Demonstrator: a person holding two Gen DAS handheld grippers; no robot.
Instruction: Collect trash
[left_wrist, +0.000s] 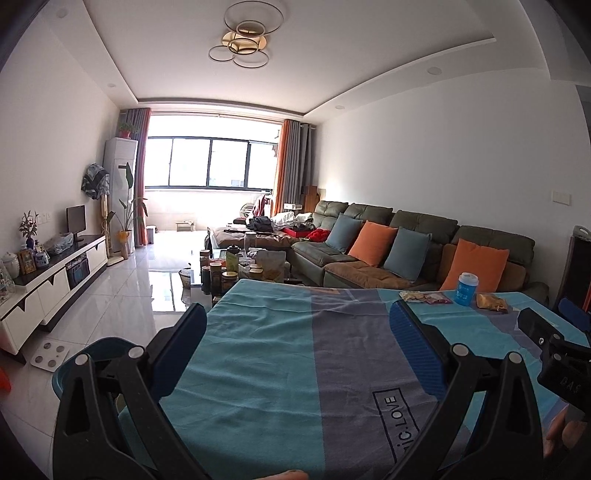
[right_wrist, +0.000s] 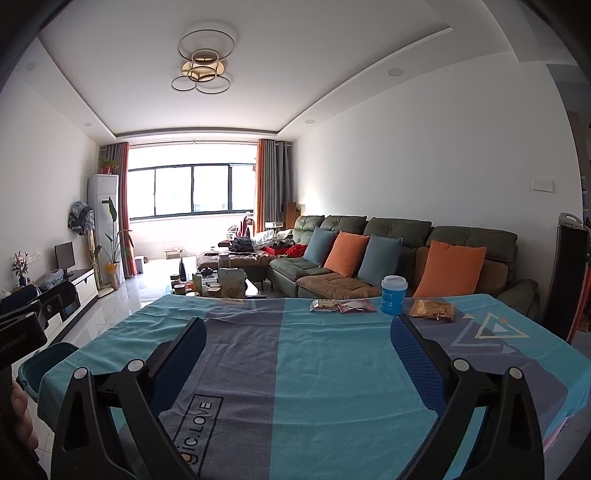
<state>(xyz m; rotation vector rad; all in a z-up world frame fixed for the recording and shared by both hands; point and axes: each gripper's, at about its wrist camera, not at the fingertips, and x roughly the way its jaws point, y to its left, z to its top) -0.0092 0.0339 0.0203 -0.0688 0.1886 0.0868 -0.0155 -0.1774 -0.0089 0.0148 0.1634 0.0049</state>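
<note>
Both grippers (left_wrist: 295, 325) (right_wrist: 297, 339) spread wide, empty, wrappers (right_wrist: 343, 305) and cup (right_wrist: 393, 294) far ahead

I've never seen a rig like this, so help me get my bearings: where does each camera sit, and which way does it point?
Left wrist: on the left claw, looking across the cloth-covered table toward the window; its open fingers show, plus the right claw at the right edge.
Right wrist: on the right claw, facing the same way; its open fingers and a hand show.
Shared: blue cup, snack wrappers, sofa.

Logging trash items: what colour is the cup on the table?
Blue cup with a white lid; clearest in the right wrist view.
</note>
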